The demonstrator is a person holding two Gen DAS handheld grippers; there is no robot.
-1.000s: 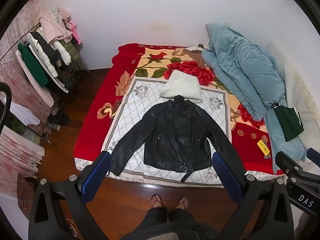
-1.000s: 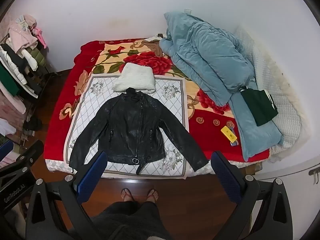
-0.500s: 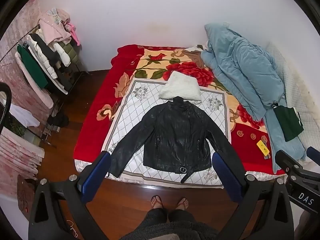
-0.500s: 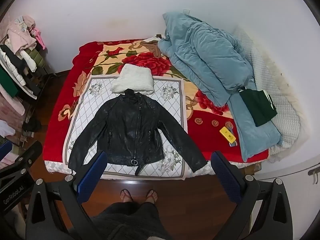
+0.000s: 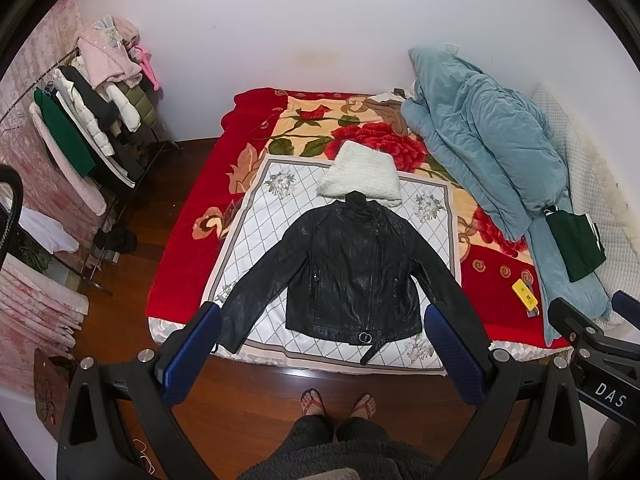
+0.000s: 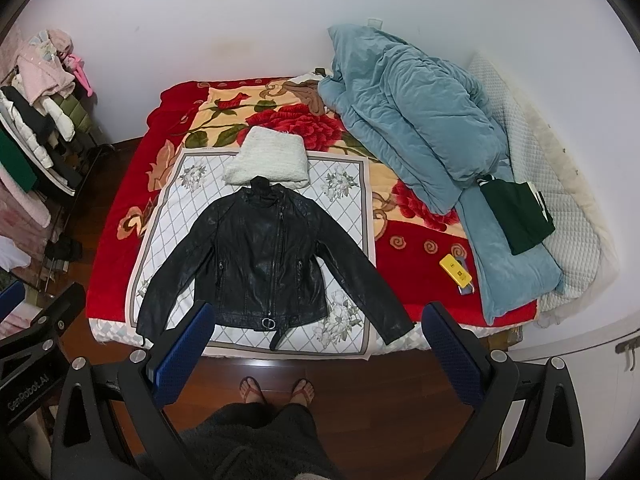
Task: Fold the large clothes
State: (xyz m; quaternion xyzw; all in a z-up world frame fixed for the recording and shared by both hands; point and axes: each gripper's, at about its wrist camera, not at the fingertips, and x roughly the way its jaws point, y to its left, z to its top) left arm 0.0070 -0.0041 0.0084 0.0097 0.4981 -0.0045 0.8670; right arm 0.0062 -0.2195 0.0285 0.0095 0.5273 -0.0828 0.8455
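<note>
A black leather jacket point(image 5: 354, 268) lies flat, front up, sleeves spread, on a white diamond-pattern cloth point(image 5: 260, 200) at the near end of the bed; it also shows in the right wrist view point(image 6: 264, 256). A folded white fluffy garment point(image 5: 362, 176) lies just beyond its collar. My left gripper point(image 5: 324, 320) is open and empty, held high above the floor in front of the bed. My right gripper point(image 6: 320, 320) is open and empty at the same height. Both are well apart from the jacket.
A red floral blanket point(image 5: 192, 216) covers the bed. A blue quilt point(image 6: 416, 120), a dark green garment point(image 6: 516, 216) and a yellow box point(image 6: 454, 270) lie on the right. A clothes rack point(image 5: 88, 128) stands at the left. The person's feet point(image 5: 338, 400) stand on the wooden floor.
Both views have drifted slightly, so the bed sits a little higher and more left in frame. The jacket has not moved and both grippers stay open.
</note>
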